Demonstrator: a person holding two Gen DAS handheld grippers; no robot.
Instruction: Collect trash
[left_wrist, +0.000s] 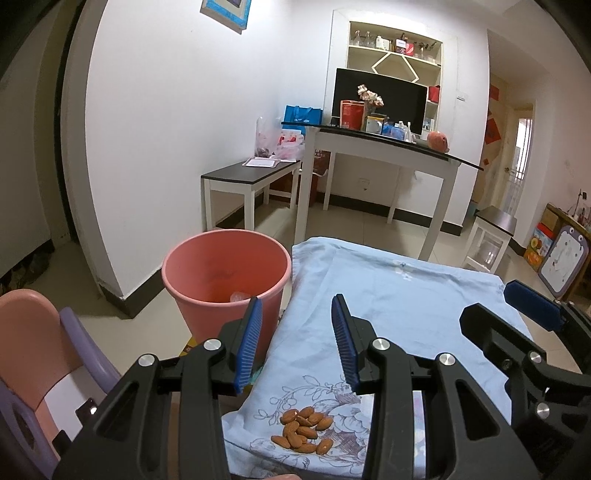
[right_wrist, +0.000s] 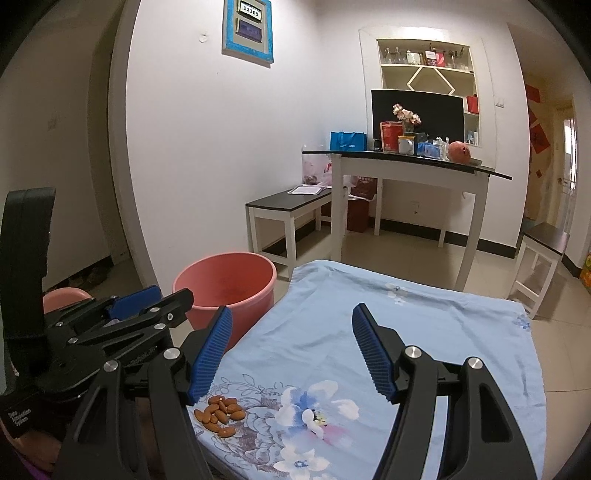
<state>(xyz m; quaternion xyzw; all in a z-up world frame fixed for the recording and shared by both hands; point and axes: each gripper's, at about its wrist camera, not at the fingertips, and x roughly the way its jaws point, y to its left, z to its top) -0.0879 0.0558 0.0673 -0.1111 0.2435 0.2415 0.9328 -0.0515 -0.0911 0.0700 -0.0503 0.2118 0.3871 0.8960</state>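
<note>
A pile of brown almonds (left_wrist: 303, 430) lies on the near left part of a light blue flowered cloth (left_wrist: 399, 306) that covers a table. It also shows in the right wrist view (right_wrist: 221, 410). A pink bin (left_wrist: 226, 275) stands on the floor off the table's left edge, with a small clear scrap inside; it also shows in the right wrist view (right_wrist: 226, 286). My left gripper (left_wrist: 297, 301) is open and empty, above and beyond the almonds. My right gripper (right_wrist: 291, 314) is open and empty, to the right of the almonds.
A pink and purple child's chair (left_wrist: 44, 354) is at the near left. A white table (left_wrist: 384, 147) with a monitor and clutter, a low bench (left_wrist: 251, 173) and a stool (left_wrist: 493, 229) stand on the tiled floor beyond.
</note>
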